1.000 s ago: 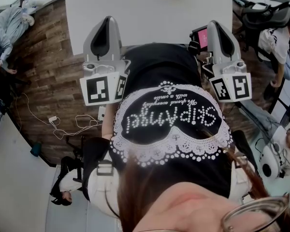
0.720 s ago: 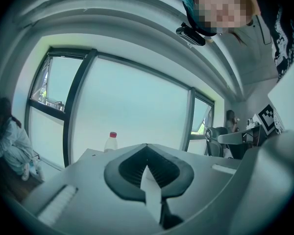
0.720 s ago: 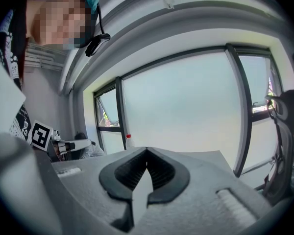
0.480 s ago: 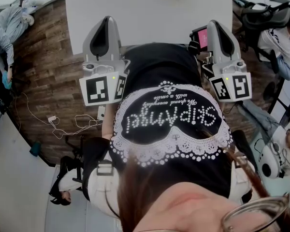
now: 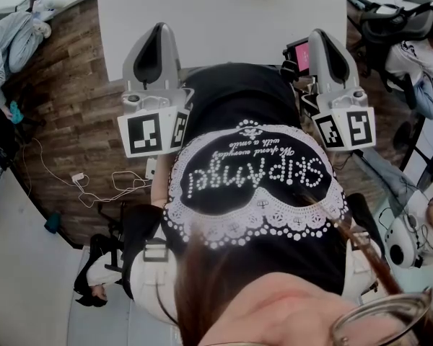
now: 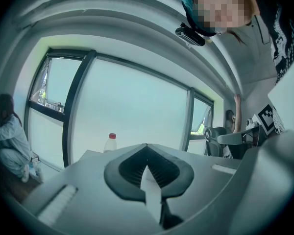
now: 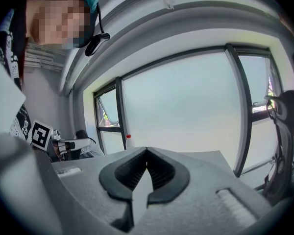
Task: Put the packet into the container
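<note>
No packet or container shows in any view. In the head view my left gripper (image 5: 156, 43) and right gripper (image 5: 326, 43) are held upright on either side of a black, lace-trimmed shirt (image 5: 252, 171), near the edge of a white table (image 5: 224, 13). The left gripper (image 6: 146, 147) is shut, its dark ribbed pads (image 6: 132, 168) meeting at the tips with nothing between them. The right gripper (image 7: 147, 151) looks the same, tips together and empty. Both point at large windows.
A plastic bottle with a red cap (image 6: 110, 143) stands on the table's far side; it also shows as a small bottle (image 7: 128, 142) in the right gripper view. A pink-lit device (image 5: 301, 55) sits by the right gripper. Cables (image 5: 94, 186), office chairs (image 5: 390, 20) and seated people surround the table.
Both grippers stay where they were, still shut. Only a person at the room's far left edge has shifted.
</note>
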Demonstrator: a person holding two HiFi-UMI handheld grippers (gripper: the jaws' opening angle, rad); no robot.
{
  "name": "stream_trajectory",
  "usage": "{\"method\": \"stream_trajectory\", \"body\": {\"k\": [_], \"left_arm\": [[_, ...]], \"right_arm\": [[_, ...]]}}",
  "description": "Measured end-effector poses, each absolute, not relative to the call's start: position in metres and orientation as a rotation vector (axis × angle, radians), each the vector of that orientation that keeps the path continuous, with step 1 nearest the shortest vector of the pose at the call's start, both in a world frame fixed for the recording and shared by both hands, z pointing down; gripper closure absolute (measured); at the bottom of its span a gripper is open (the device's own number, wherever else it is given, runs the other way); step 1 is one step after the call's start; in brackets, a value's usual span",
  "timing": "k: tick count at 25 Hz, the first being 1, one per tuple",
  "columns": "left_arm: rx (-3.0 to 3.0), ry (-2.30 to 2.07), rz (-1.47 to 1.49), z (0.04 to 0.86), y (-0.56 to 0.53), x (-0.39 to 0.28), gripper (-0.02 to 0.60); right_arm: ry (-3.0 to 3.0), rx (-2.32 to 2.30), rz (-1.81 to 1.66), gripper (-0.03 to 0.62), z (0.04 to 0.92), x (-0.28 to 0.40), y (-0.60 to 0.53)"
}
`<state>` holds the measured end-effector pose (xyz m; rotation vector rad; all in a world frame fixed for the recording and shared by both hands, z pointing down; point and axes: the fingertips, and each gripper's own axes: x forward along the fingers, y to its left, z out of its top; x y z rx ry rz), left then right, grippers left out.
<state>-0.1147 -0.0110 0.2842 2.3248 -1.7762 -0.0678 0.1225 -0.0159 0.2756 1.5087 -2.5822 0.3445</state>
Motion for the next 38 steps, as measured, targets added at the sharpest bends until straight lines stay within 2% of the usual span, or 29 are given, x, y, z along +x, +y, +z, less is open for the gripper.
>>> {"method": "stream_trajectory", "body": {"k": [38], "left_arm": [[2.305,-1.78,-0.061,0.295,-0.025,-0.102,0.58]], "right_arm": [[-2.568,1.499,0.357,0.592,0.287,0.135,-0.031]]}}
